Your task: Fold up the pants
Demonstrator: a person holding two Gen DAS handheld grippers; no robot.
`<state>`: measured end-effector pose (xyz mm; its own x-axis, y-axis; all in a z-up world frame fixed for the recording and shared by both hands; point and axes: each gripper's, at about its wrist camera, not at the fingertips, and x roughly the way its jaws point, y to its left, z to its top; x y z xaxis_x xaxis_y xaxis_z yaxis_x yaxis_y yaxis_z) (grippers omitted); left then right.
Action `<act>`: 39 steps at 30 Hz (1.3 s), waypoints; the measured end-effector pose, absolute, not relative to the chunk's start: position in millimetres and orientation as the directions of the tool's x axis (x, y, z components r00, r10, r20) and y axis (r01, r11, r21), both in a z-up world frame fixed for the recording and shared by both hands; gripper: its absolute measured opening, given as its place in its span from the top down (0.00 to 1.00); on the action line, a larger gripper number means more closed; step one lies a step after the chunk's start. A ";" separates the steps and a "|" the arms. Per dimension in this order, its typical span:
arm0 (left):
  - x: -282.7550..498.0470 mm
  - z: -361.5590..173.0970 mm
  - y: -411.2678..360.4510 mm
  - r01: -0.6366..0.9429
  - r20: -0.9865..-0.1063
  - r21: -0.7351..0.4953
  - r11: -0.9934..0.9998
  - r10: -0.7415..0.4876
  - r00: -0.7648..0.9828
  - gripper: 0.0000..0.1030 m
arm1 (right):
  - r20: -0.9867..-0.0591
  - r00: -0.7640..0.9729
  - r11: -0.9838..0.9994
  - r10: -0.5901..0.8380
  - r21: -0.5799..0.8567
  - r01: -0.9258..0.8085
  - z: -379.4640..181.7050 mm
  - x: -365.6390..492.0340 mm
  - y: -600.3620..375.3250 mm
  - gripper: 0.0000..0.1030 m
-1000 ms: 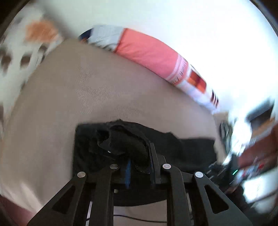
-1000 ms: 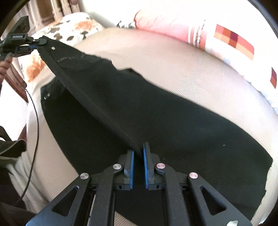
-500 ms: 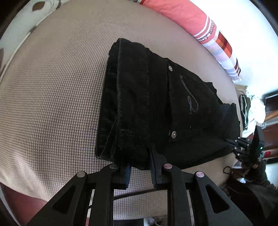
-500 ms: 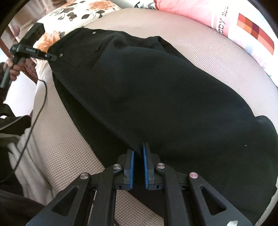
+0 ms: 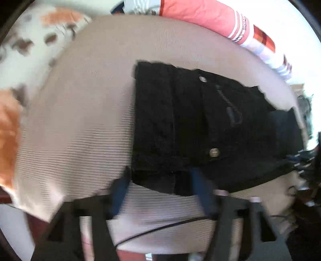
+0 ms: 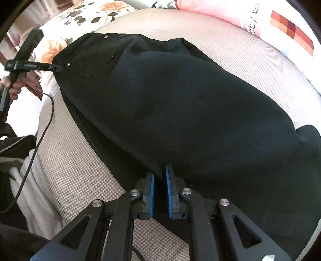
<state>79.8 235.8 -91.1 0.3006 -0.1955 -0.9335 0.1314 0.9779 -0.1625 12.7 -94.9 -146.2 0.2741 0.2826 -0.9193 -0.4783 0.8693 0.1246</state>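
Black pants (image 6: pixel 180 96) lie folded lengthwise on the beige houndstooth bed (image 6: pixel 80 170). In the left wrist view the waistband end (image 5: pixel 180 124) with its two rivets lies flat. My left gripper (image 5: pixel 160 173) is blurred and its jaws are opening. They stand wide on either side of the waistband's near corner, and the pads do not press on it. From the right wrist view the left gripper (image 6: pixel 58 68) shows at the waistband's edge. My right gripper (image 6: pixel 159 174) is shut on the pants' near folded edge, further down the leg.
A pink and white pillow (image 5: pixel 200 18) lies along the bed's far side and a floral pillow (image 6: pixel 90 12) at the far left. A black cable (image 6: pixel 46 120) and white cloth (image 6: pixel 30 180) hang at the bed's left edge, near a person's hand (image 6: pixel 14 88).
My left gripper came down with the waistband, laid it on the bed and spread its jaws, letting go. The pants settled flatter. My right gripper stayed shut on the folded edge.
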 end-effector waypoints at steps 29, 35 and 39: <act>43.9 -91.1 -84.9 0.803 -0.848 0.012 0.596 -0.420 0.324 0.40 | -0.856 0.256 0.880 0.450 0.374 -0.293 -125.9 33.3 -134.5 0.87; 47.5 -109.2 -104.6 0.791 -0.868 0.035 0.610 -0.374 0.327 0.94 | -0.845 0.291 0.887 0.449 0.382 -0.259 -125.1 26.7 -143.3 0.80; 49.6 -104.0 -95.3 0.771 -0.865 -0.014 0.636 -0.394 0.310 0.94 | -0.793 0.363 0.872 0.489 0.452 -0.189 -116.0 12.9 -179.1 0.73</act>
